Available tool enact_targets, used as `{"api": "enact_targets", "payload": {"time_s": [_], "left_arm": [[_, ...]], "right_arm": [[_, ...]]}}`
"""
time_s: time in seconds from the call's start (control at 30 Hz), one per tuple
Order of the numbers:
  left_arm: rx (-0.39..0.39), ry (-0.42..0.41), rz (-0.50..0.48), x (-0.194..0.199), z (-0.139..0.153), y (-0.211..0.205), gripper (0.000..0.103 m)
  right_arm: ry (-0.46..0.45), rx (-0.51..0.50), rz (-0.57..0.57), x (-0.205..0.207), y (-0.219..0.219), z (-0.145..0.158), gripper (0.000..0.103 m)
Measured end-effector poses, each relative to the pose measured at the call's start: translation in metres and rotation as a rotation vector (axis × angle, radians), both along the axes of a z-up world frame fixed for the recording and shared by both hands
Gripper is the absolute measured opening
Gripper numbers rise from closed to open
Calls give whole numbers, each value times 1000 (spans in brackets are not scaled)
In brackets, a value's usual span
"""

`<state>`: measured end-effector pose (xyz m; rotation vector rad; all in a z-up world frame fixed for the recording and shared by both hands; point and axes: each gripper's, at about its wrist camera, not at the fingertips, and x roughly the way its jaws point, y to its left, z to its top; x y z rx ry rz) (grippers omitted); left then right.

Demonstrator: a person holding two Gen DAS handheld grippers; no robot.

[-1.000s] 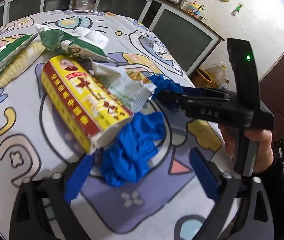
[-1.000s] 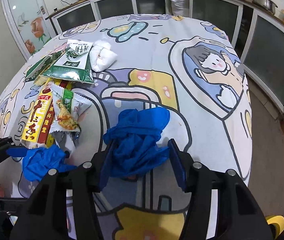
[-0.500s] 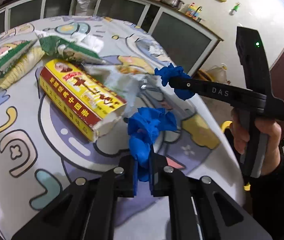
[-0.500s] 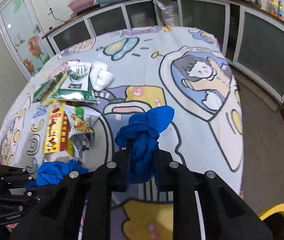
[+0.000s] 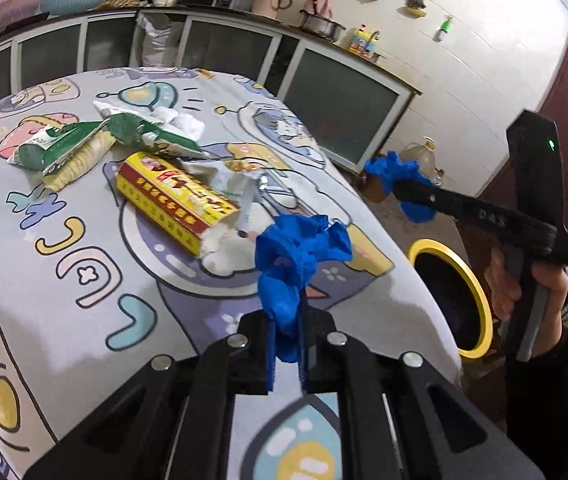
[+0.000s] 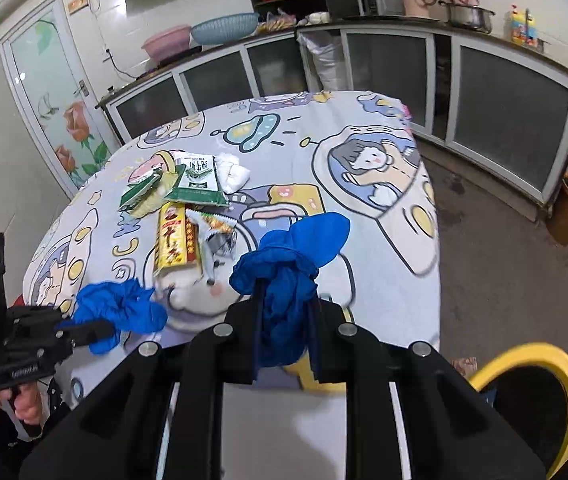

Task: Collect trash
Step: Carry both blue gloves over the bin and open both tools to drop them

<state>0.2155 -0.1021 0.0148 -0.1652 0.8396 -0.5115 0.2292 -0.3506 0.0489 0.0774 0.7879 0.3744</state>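
Observation:
My left gripper (image 5: 285, 316) is shut on a crumpled blue glove (image 5: 297, 252) and holds it above the table's near edge. My right gripper (image 6: 285, 304) is shut on a second blue glove (image 6: 295, 252), also lifted off the table. The right gripper shows in the left wrist view (image 5: 393, 184), out past the table edge. The left gripper shows in the right wrist view (image 6: 104, 326) at lower left. A yellow-rimmed bin (image 5: 453, 296) stands on the floor beside the table; it also shows in the right wrist view (image 6: 539, 388).
On the cartoon-print tablecloth (image 5: 84, 280) lie a yellow and red box (image 5: 176, 196), a torn snack wrapper (image 5: 240, 180), green packets (image 5: 84, 144) and a white tissue wad (image 5: 188, 124). Cabinets (image 6: 503, 120) line the far wall. A jug (image 5: 423, 160) stands on the floor.
Both grippers closed on the blue gloves and lifted them off the table. Both have risen and drawn back, and the right one has swung out past the table edge over the floor.

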Motion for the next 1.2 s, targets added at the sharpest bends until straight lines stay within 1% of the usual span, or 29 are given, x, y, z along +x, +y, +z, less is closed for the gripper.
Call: {"api": "enact_targets", "payload": {"time_s": [0.2, 0.37, 0.53, 0.7, 0.97, 1.2], "left_arm": [[-4, -31, -91, -21, 10, -26, 7], [-6, -61, -184, -25, 21, -61, 7], [10, -90, -279, -24, 28, -110, 7], [5, -91, -358, -19, 29, -159, 7], [22, -100, -461, -18, 24, -230, 7], [54, -87, -515, -15, 12, -284, 7]], "right_arm": [[-24, 25, -87, -53, -36, 6, 18], [-32, 38, -216, -96, -84, 6, 18], [-29, 40, -335, -128, -130, 3, 18], [-21, 41, -434, -159, -167, -8, 18], [-1, 69, -543, -183, -209, -31, 18], [33, 81, -591, -186, -229, -52, 18]]}}
